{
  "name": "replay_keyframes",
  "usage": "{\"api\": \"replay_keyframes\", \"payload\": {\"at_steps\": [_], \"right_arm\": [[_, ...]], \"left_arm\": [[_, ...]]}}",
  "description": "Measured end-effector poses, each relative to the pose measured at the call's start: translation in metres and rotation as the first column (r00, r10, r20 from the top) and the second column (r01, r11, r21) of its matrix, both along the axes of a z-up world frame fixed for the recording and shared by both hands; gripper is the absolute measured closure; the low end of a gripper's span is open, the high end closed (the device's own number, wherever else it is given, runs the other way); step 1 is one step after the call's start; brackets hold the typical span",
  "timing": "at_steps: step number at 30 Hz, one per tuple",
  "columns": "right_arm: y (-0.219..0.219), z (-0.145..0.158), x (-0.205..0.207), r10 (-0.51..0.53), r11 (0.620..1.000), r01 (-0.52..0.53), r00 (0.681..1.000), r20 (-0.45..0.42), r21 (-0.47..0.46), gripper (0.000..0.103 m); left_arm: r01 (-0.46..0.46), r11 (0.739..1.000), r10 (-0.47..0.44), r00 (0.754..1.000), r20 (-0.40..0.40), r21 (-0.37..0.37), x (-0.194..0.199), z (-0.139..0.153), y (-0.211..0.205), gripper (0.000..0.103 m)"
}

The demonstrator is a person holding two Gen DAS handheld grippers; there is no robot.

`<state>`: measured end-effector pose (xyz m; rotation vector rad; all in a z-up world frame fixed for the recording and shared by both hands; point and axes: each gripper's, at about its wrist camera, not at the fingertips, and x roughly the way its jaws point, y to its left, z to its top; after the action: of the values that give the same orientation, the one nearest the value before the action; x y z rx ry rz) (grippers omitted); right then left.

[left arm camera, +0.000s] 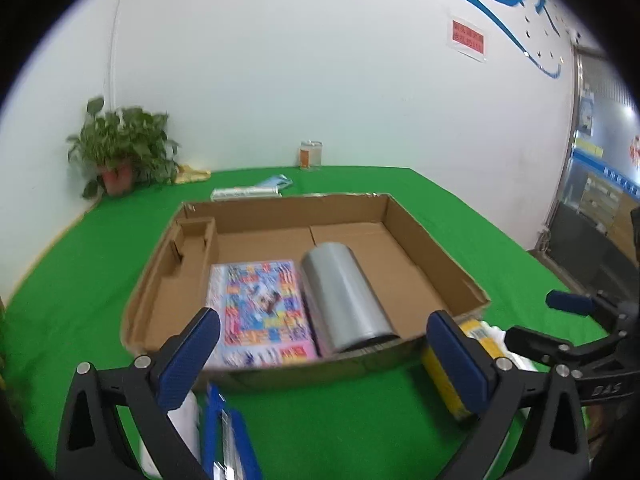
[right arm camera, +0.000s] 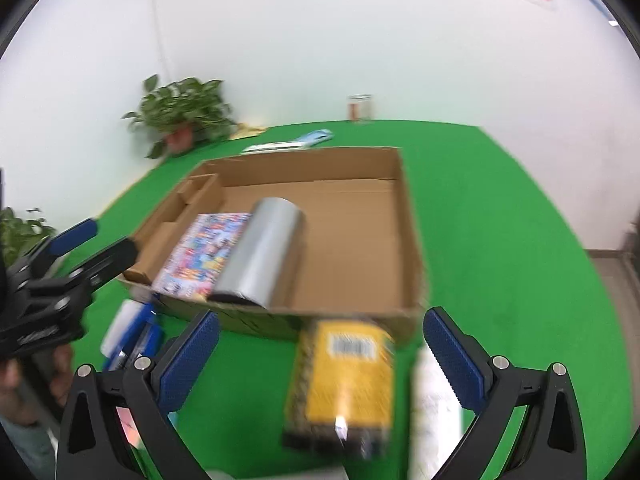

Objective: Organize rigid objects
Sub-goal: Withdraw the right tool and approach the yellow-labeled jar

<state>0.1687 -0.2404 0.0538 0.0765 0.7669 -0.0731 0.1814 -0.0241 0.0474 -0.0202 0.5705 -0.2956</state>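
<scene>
Right wrist view: the right claw (right arm camera: 320,344) gapes wide over a yellow box (right arm camera: 344,380) lying on the green surface (right arm camera: 500,240) just before the cardboard tray (right arm camera: 408,216). Inside the tray, a silver cylinder (right arm camera: 264,252) lies beside a colourful book (right arm camera: 204,252). The left claw (left arm camera: 320,344) also hangs wide, holding nothing, near the tray's front wall
</scene>
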Motion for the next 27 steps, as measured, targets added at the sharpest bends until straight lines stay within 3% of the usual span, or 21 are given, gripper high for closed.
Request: {"api": "replay_keyframes", "payload": {"at_steps": [2,5,6,7,8,9,10,12,14,15,17,19,22,27], "right_arm": [[0.004,-0.004,-0.009,-0.011,1.000,0.011,1.000,-0.008,0.002,0.000],[0.003,-0.013,-0.023,-0.013,1.000,0.013,0.999,-0.034,0.014,0.001],[0.001,-0.016,-0.030,-0.014,1.000,0.014,0.999,-0.034,0.021,0.001],[0.001,-0.017,-0.035,-0.015,0.999,0.016,0.999,-0.031,0.027,0.001],[0.001,-0.019,-0.039,-0.015,0.999,0.016,0.999,-0.033,0.028,0.001],[0.001,-0.022,-0.046,-0.009,1.000,0.010,0.999,-0.035,0.030,0.001],[0.002,-0.024,-0.046,-0.001,1.000,0.002,0.999,-0.038,0.031,0.002],[0.009,-0.026,-0.049,0.009,1.000,-0.008,0.999,-0.051,0.009,0.002],[0.018,-0.023,-0.055,0.034,0.999,-0.035,0.998,-0.050,-0.023,0.002],[0.021,-0.022,-0.059,0.040,0.999,-0.041,0.998,-0.044,-0.034,0.002],[0.028,-0.022,-0.065,0.052,0.997,-0.054,0.998,-0.044,-0.052,0.002],[0.031,-0.021,-0.069,0.062,0.996,-0.065,0.997,-0.046,-0.059,0.002],[0.033,-0.024,-0.072,0.067,0.996,-0.070,0.997,-0.049,-0.052,0.002],[0.026,-0.027,-0.072,0.083,0.995,-0.085,0.996,-0.026,-0.048,0.002]], "left_arm": [[0.007,0.999,-0.008,0.999,-0.033,-0.036,-0.004,-0.004,0.008,0.000],[0.009,1.000,-0.009,0.999,-0.034,-0.012,-0.021,-0.005,0.007,0.001],[0.014,1.000,-0.014,0.999,-0.030,0.001,-0.025,-0.005,0.006,0.010],[0.020,1.000,-0.019,0.999,-0.028,0.019,-0.031,-0.005,0.005,0.041],[0.021,0.999,-0.020,0.999,-0.043,0.033,-0.033,-0.008,0.002,0.063],[0.015,0.999,-0.012,0.998,-0.064,0.035,-0.035,-0.010,0.003,0.096],[0.002,1.000,-0.001,0.997,-0.083,0.016,-0.036,-0.012,0.006,0.099],[-0.027,1.000,0.025,0.996,-0.086,-0.015,-0.042,-0.012,0.011,0.093],[-0.066,0.998,0.065,0.995,-0.080,-0.006,-0.047,-0.009,0.010,0.044],[-0.092,0.996,0.092,0.993,-0.072,0.002,-0.050,-0.007,0.009,0.005],[-0.100,0.995,0.100,0.995,0.007,-0.028,-0.062,0.000,0.009,0.001],[-0.085,0.996,0.086,0.996,0.030,-0.019,-0.068,0.002,0.004,0.001],[-0.082,0.997,0.082,0.997,0.002,-0.004,-0.065,-0.004,-0.002,0.001],[-0.043,0.997,0.037,0.995,-0.097,-0.062,-0.055,-0.017,-0.004,0.001]]}}
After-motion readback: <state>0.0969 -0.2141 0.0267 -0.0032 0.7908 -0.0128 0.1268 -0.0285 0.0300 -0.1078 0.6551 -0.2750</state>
